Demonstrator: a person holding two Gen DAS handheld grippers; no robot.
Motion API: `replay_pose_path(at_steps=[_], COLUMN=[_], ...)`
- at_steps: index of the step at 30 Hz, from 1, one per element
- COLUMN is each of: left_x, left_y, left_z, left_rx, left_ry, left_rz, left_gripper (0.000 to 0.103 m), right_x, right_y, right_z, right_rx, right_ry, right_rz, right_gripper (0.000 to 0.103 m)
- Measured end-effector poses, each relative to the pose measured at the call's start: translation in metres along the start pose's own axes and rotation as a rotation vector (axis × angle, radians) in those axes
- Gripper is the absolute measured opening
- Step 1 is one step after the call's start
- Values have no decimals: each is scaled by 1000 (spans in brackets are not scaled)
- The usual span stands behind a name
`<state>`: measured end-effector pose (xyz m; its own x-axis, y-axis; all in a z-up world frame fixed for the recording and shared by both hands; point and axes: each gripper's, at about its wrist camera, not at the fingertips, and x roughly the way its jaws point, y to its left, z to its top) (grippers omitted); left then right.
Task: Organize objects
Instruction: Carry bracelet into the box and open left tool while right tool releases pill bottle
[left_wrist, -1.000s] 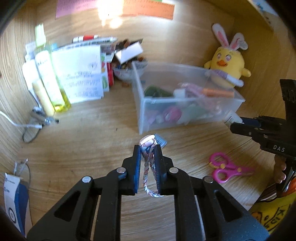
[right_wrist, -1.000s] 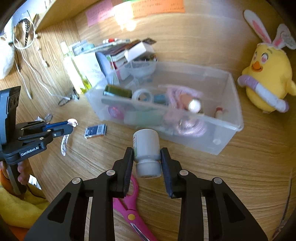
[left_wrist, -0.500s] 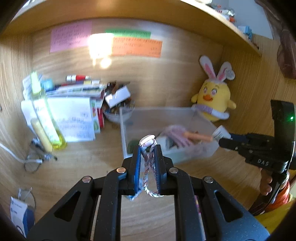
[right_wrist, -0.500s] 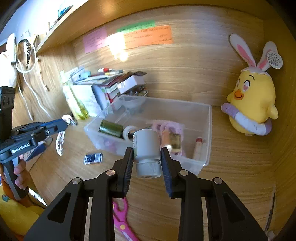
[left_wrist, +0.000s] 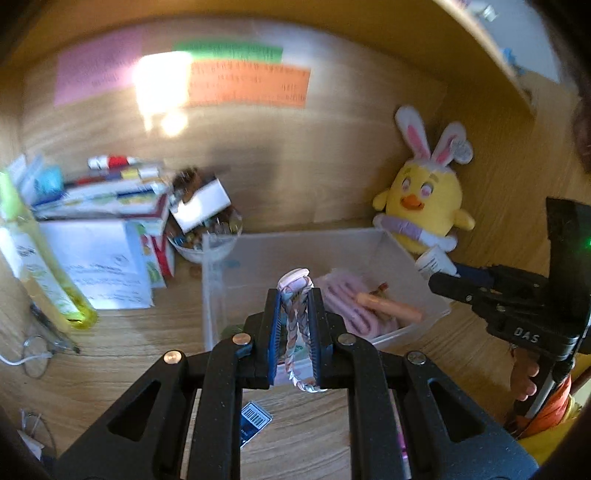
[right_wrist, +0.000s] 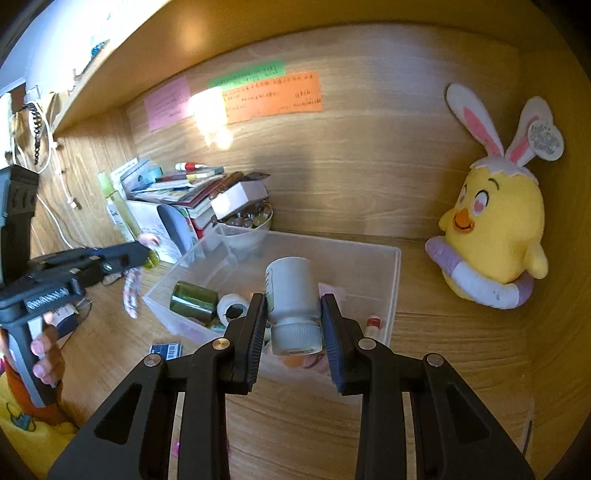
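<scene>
Overhead, both tools hang above the clear plastic storage bin (right_wrist: 391, 291): the left gripper (left_wrist: 293, 295) has its jaws clamped on a braided multicoloured cord loop (left_wrist: 295, 325). The right gripper (right_wrist: 293, 314) pinches a white plastic pill bottle (right_wrist: 291, 295), cap toward the camera, seemingly over the bin's near wall.

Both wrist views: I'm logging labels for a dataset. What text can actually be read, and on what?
"DAS": on the right gripper body, left wrist view.
Unreadable, too small or blurred: wall notes, toy's ear tag, bottle label, papers, barcode card.
Left gripper body: blurred marking only.
</scene>
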<state>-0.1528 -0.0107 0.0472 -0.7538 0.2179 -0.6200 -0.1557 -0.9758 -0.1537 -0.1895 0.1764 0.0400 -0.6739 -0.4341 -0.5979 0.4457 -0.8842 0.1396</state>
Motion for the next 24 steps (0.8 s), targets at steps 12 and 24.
replay_pose_path(at_steps=[12,24], left_x=[40,44], left_y=[-1,-5], left_z=[-4,-5], left_rx=[19,29], left_ry=[81,102], left_rz=[-9,-20], left_gripper=[13,33], right_x=[55,59], right_y=[6,22], right_z=[-7,-10], right_rx=[-31,-97], right_ry=[116,126], right_rz=[17,-3], right_gripper=[27,35])
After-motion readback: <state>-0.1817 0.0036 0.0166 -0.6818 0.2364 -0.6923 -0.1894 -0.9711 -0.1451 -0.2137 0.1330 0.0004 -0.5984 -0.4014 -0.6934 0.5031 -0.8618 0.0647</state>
